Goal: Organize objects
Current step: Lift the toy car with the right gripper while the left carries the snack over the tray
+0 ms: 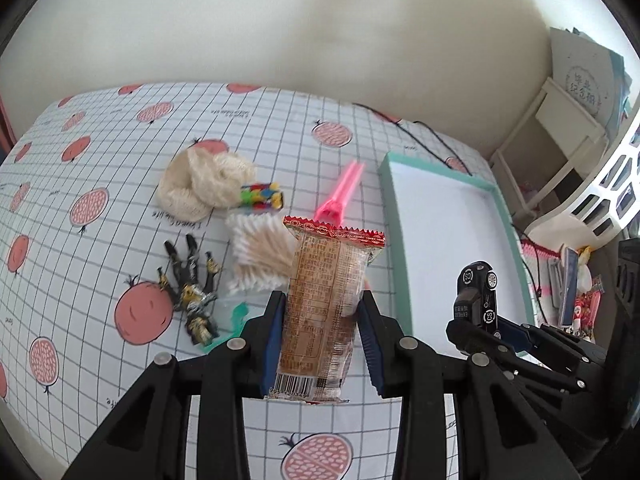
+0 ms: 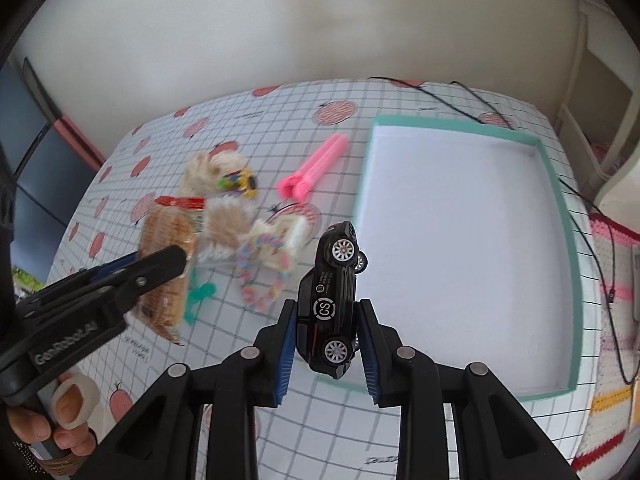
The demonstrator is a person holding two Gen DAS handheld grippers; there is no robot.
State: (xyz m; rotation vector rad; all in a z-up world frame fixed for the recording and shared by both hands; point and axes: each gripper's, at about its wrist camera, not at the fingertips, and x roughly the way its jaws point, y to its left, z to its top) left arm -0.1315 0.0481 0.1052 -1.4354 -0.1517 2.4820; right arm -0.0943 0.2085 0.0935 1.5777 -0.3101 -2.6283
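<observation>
My left gripper (image 1: pixel 322 300) is shut on a brown snack packet (image 1: pixel 324 280) with a red sawtooth edge, held upright above the tablecloth. My right gripper (image 2: pixel 328 306) is shut on a black toy car (image 2: pixel 334 292), nose up, just off the near left corner of a white box with a teal rim (image 2: pixel 560 240). The left wrist view shows the car (image 1: pixel 478 292) beside the box's rim (image 1: pixel 394 208). On the cloth lie a pink clip (image 2: pixel 316 168), a pack of cotton swabs (image 1: pixel 260 252), a beige knitted cloth (image 1: pixel 204 184), a small colourful toy (image 1: pixel 262 196), a black-gold figure (image 1: pixel 192 288) and a pastel rope (image 2: pixel 268 264).
A black cable (image 2: pixel 480 104) runs along the table's far edge behind the box. A cream shelf (image 1: pixel 560 132) and a white lattice basket (image 1: pixel 608 184) stand off the table's right side. A person's hand (image 2: pixel 68 412) grips the left tool's handle.
</observation>
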